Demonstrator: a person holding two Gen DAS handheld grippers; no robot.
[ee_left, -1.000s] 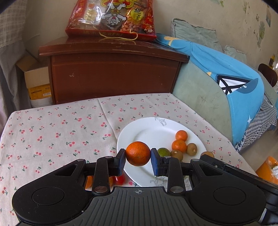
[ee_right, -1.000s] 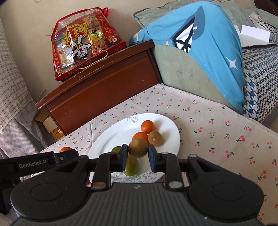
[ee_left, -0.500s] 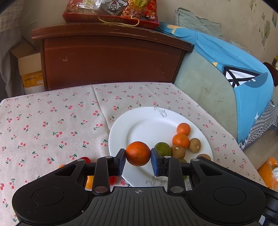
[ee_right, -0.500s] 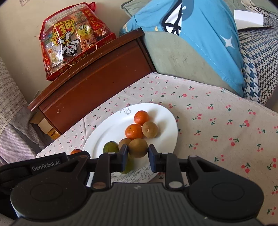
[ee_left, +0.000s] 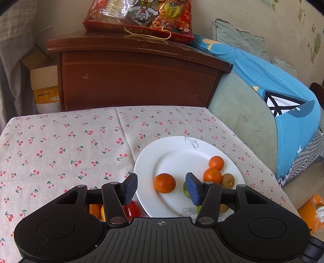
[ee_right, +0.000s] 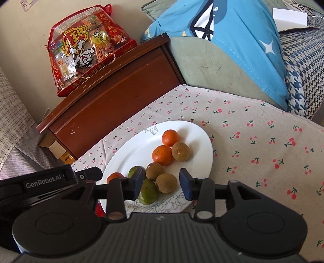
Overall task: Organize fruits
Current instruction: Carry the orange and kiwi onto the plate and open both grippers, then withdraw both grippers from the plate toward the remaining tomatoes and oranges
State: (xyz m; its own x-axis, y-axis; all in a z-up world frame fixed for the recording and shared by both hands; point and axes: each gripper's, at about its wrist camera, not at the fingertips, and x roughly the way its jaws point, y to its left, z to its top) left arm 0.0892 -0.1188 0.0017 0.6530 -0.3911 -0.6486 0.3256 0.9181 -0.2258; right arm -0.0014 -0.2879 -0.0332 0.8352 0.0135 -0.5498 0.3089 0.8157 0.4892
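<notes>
A white plate (ee_left: 178, 153) (ee_right: 194, 131) lies on the cherry-print tablecloth. My left gripper (ee_left: 161, 189) is open, its jaws either side of an orange (ee_left: 164, 183) resting on the plate. My right gripper (ee_right: 162, 183) is open around a brown kiwi (ee_right: 166, 183) lying on the plate. Two more oranges (ee_right: 170, 138) (ee_right: 162, 154), two more kiwis (ee_right: 180, 151) (ee_right: 155, 171) and green fruits (ee_right: 147, 191) also sit on the plate. A red fruit (ee_left: 132, 208) and an orange one (ee_left: 96, 211) lie on the cloth behind my left fingers.
A dark wooden cabinet (ee_left: 137, 76) stands behind the table with a red snack bag (ee_left: 139, 18) on top. A bed with a blue cover (ee_left: 283, 105) runs along the right. A cardboard box (ee_left: 43, 81) sits at the left of the cabinet.
Both grippers opened. The left let go of the orange and the right let go of the kiwi; both fruits now rest on the plate.
</notes>
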